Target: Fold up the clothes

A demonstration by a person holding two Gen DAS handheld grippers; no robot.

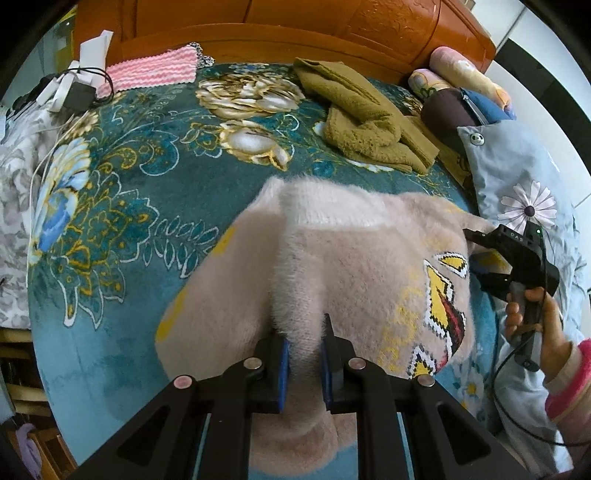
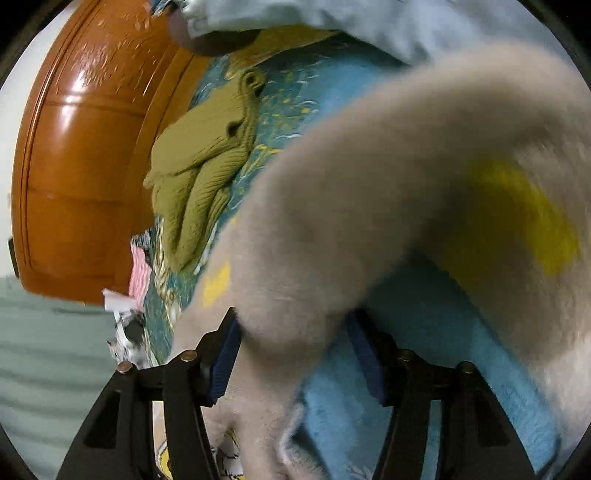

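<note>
A fluffy pale pink sweater (image 1: 351, 258) with a yellow, red and black knitted pattern lies on the teal flowered bedspread (image 1: 122, 206). My left gripper (image 1: 304, 354) is shut on a raised fold of it near the front edge. In the left wrist view my right gripper (image 1: 484, 254) sits at the sweater's right edge, held by a hand. In the right wrist view the right gripper (image 2: 295, 350) has its jaws apart, and a lifted pink sleeve (image 2: 369, 206) with a yellow patch hangs between them; the view is blurred.
An olive green sweater (image 1: 365, 118) lies crumpled at the back of the bed. A pink striped cloth (image 1: 151, 72) and chargers with cables (image 1: 70, 92) lie at the back left. Pillows (image 1: 517, 173) are stacked at the right. An orange wooden headboard (image 1: 280, 26) stands behind.
</note>
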